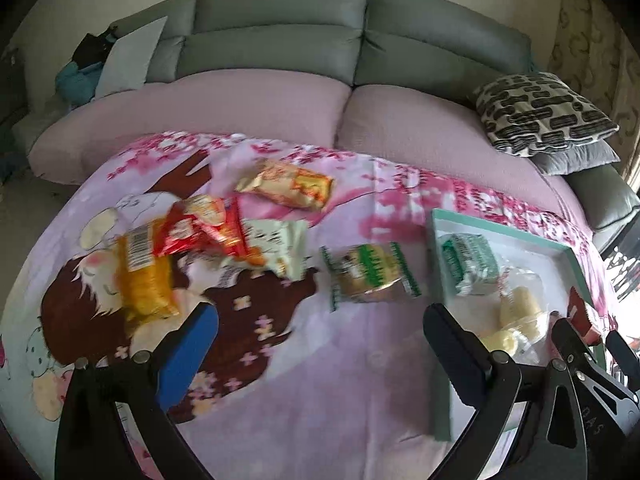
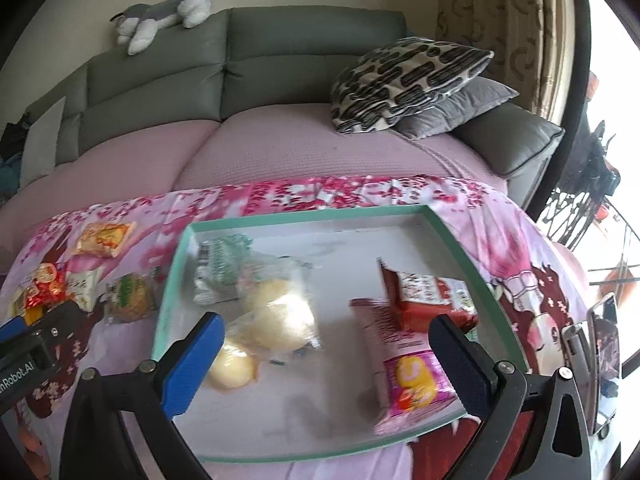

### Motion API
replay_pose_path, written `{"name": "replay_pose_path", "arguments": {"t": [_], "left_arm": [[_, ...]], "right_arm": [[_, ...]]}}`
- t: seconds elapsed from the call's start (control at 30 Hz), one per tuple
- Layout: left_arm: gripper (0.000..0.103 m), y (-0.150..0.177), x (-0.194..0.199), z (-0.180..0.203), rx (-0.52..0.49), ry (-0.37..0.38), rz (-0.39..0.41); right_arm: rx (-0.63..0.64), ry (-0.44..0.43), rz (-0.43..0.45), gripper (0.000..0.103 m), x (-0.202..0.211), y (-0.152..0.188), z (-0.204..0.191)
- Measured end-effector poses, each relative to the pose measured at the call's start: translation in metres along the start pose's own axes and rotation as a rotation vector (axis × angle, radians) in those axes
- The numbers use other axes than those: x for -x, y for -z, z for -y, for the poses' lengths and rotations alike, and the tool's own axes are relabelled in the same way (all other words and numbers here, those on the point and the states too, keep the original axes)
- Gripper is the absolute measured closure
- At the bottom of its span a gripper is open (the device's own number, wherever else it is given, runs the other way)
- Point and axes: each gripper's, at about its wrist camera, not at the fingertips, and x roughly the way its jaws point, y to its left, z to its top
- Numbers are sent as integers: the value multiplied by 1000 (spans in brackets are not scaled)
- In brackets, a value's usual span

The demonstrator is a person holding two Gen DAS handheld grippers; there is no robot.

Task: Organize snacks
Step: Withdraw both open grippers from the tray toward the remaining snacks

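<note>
Loose snacks lie on the pink cartoon cloth: a gold packet (image 1: 286, 182), a red packet (image 1: 204, 224), an orange packet (image 1: 146, 272), a white-green packet (image 1: 276, 248) and a green-striped cake packet (image 1: 370, 272). My left gripper (image 1: 320, 330) hovers open over the cloth just in front of them, holding nothing. The teal-rimmed white tray (image 2: 304, 216) holds a green packet (image 2: 220, 272), a clear bag of yellow buns (image 2: 280, 312), a red packet (image 2: 428, 296) and a pink packet (image 2: 408, 376). My right gripper (image 2: 326, 342) hangs open above the tray's near half, with nothing in it.
Behind the cloth runs a grey sofa (image 1: 280, 28) with pink seat covers, patterned cushions (image 2: 404, 80) at the right and a plush toy (image 2: 168, 12) on its back. A phone on a stand (image 2: 604, 360) is at the far right edge.
</note>
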Motion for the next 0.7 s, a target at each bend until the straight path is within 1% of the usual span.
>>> {"name": "replay_pose_path", "arguments": {"t": [0.1,0.17,0.33,0.43,0.57,0.7], "left_arm": [[1,3,1,-19,43,-3,-20],[1,6,4,-32,63,-17,-24],[1,14,7,-60,102,-52,-50],[1,19,8,-82,143,-84,-67],[1,24,13,-107,191,-118,-63],[1,30,19,-127,225,-134,-60]], "right_arm": [[13,-21,-10,0,3,2,-12],[13,-49,-21,0,4,4,-20],[-15,-122,-87,0,0,10,-39],[11,-133,-92,0,2,13,-54],[41,-163,-92,0,6,16,-75],[86,-190,-106,0,7,22,-99]]}}
